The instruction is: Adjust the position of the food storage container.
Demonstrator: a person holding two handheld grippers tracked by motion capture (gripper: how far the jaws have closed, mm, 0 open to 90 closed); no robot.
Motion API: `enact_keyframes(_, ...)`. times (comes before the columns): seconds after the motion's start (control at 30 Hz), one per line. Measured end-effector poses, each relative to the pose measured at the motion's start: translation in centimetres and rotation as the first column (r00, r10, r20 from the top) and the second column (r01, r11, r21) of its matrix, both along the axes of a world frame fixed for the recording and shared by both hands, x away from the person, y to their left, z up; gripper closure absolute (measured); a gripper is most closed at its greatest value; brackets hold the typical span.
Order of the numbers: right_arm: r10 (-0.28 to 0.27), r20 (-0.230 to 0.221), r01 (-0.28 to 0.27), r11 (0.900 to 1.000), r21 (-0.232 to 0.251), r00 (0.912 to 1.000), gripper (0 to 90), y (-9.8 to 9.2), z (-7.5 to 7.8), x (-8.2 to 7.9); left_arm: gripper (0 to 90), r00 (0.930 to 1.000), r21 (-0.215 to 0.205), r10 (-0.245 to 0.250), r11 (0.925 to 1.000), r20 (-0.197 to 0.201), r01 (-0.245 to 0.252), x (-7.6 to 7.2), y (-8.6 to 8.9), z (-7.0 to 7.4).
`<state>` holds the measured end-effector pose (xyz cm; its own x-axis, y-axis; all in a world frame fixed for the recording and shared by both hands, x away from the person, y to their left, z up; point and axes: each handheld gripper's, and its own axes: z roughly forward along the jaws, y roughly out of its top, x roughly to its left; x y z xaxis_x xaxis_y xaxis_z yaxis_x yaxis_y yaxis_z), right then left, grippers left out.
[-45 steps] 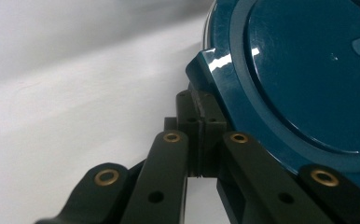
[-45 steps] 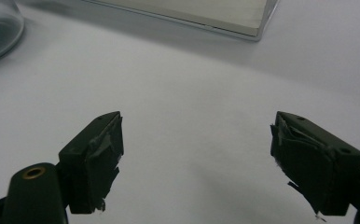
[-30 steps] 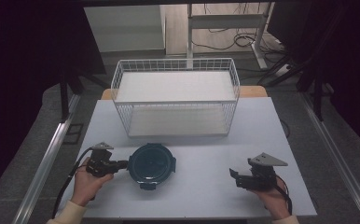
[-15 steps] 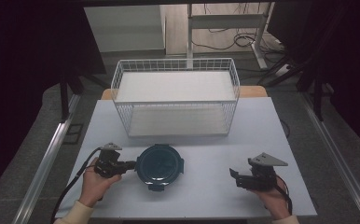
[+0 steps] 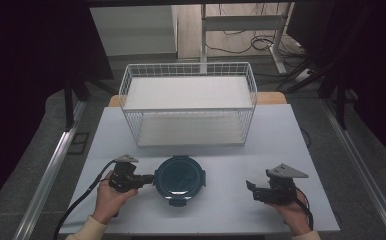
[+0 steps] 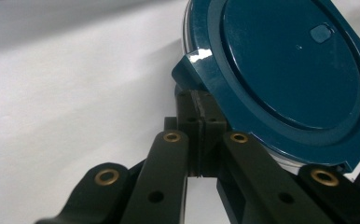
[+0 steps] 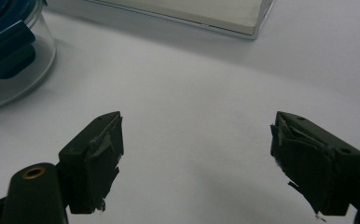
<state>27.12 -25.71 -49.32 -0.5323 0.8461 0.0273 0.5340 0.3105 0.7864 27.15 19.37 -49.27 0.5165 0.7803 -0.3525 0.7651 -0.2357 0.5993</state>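
We found the left gripper (image 5: 148, 179) closed tight beside the round container (image 5: 180, 178), its jaws pinching the edge of the dark blue lid (image 6: 294, 70) just below one latch tab (image 6: 194, 70), as the left gripper view showed. The container sat on the white table (image 5: 231, 210), near its front edge and well apart from the white wire basket (image 5: 188, 107) behind it. The right gripper (image 5: 253, 191) rested on the table to the right, jaws spread with nothing between them.

Risks, as we judged them:
- The hold was thin, on the lid rim alone. Any lift could let the container swing or slip free.
- If the latches were not all fastened, the clear body (image 7: 10, 70) could drop away from the lid.
- A sideways pull might skid it off the table's front.
- The basket wall stood tall; a low carry could clip its rim.
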Motion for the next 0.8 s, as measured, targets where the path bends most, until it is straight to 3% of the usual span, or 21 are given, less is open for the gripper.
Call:
enact_keyframes(0.17,0.000,-0.001,0.000,1.000,-0.001,1.0000,16.8,0.0,0.0,0.0,90.0,0.9999,-0.036,-0.001,0.9993,-0.014,0.000,0.0,-0.9,-0.2)
enact_keyframes(0.4,0.000,-0.006,0.000,1.000,0.000,1.0000,16.9,0.0,-0.1,0.0,90.0,0.9999,-0.025,-0.011,0.9996,-0.008,0.011,0.1,-2.0,0.0)
enact_keyframes(0.63,0.000,-0.008,0.000,1.000,-0.001,1.0000,16.8,0.0,-0.2,0.1,90.0,0.9998,-0.053,-0.010,0.9986,-0.014,0.009,0.2,-2.3,-0.2)
enact_keyframes(0.77,-0.004,-0.006,0.004,1.000,-0.002,1.0000,16.8,0.0,-0.2,0.1,90.0,0.9998,-0.062,-0.019,0.9979,-0.006,0.019,0.2,-2.3,-0.3)
enact_keyframes(0.8,-0.008,-0.002,0.008,1.000,0.000,1.0000,16.8,0.0,-0.2,0.0,90.0,0.9995,-0.079,-0.021,0.9966,0.025,0.023,0.2,-2.2,-0.3)
